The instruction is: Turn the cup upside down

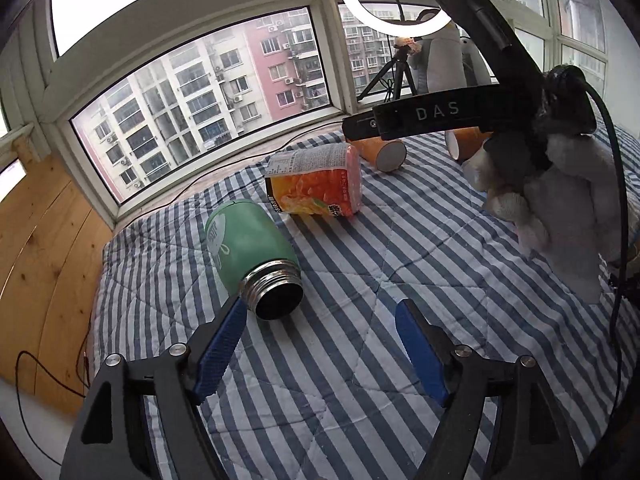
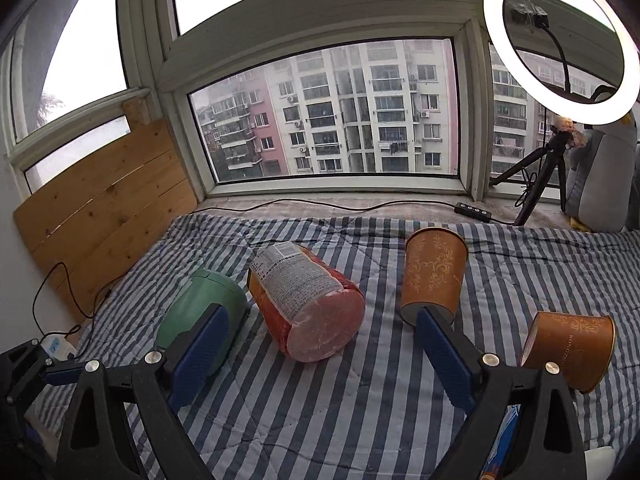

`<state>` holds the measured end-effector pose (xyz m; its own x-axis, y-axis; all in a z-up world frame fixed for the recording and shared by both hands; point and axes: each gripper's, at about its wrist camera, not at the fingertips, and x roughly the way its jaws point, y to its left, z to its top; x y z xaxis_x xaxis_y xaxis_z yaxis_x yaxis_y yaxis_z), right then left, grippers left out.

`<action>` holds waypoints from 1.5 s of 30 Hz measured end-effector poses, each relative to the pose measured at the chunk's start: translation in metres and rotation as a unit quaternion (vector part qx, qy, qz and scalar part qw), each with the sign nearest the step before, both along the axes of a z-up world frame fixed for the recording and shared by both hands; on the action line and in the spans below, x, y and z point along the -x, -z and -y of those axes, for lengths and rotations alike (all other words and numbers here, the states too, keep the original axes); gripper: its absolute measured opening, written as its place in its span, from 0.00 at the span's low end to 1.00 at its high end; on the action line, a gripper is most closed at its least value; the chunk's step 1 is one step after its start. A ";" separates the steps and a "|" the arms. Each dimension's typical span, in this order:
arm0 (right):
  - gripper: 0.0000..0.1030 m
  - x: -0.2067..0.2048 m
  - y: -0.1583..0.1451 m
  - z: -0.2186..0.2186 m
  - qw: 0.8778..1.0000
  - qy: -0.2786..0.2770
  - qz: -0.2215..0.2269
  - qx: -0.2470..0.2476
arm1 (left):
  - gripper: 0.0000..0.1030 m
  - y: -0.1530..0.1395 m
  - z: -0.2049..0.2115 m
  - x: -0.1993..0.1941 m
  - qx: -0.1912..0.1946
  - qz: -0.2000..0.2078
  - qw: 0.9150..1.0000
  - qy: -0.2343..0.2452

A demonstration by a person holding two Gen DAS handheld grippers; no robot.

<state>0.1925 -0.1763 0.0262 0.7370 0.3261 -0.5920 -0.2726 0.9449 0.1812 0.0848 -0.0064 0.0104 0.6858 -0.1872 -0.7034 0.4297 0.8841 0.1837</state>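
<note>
So nothing's getting grabbed yet: both claws, left claw (image 1: 320, 344) and right claw (image 2: 320, 360), are hanging wide apart, empty; orange cup (image 2: 434, 276) is standing just past the right one, needing a reach-and-clamp before flipping

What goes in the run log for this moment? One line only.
left gripper: open, empty | right gripper: open, empty | green flask: on side | orange cups: lying, unflipped

Flask (image 2: 200, 304) left of can (image 2: 308, 308); cups (image 2: 434, 276) right.
</note>
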 end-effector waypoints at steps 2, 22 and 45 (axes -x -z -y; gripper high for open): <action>0.91 -0.014 0.004 -0.009 1.000 0.001 -0.006 0.004 | 0.79 -0.001 -0.006 0.006 0.013 -0.003 1.000 0.006; 0.96 -0.065 0.044 -0.072 0.978 -0.077 -0.069 0.180 | 0.85 0.015 -0.021 0.002 0.033 -0.018 0.999 0.003; 0.84 0.005 0.010 -0.049 0.973 -0.070 -0.175 0.134 | 0.85 0.015 -0.016 0.021 0.053 -0.031 0.998 0.000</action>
